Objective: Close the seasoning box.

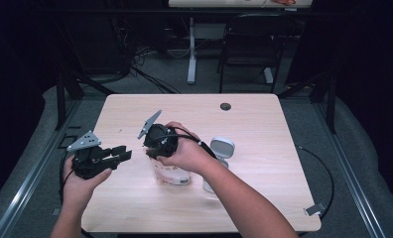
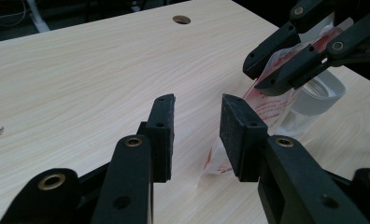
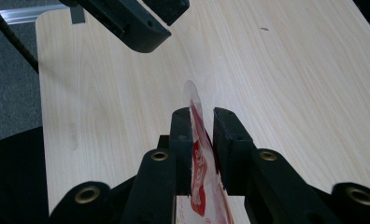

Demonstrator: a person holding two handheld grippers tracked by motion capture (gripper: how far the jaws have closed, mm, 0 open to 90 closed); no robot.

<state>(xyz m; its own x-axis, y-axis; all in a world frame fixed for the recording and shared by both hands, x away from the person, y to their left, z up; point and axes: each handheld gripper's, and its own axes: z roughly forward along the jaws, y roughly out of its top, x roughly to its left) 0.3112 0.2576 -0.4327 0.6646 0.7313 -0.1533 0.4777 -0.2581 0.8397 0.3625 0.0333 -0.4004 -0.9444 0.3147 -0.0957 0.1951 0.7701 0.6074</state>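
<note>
The clear red-printed pouch stands mid-bench; the right gripper has its jaws around the top edge, not quite pinching; it looks light, floppy and slick, best taken at that seam; the left gripper waits beside it, jaws spread.

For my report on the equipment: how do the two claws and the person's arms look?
Both claws, left and right, are black, with flat rectangular pads and brass-coloured rivets. Each carries a grey three-cornered plate on top and a black cable. The forearms are bare; no sleeves are visible.
</note>
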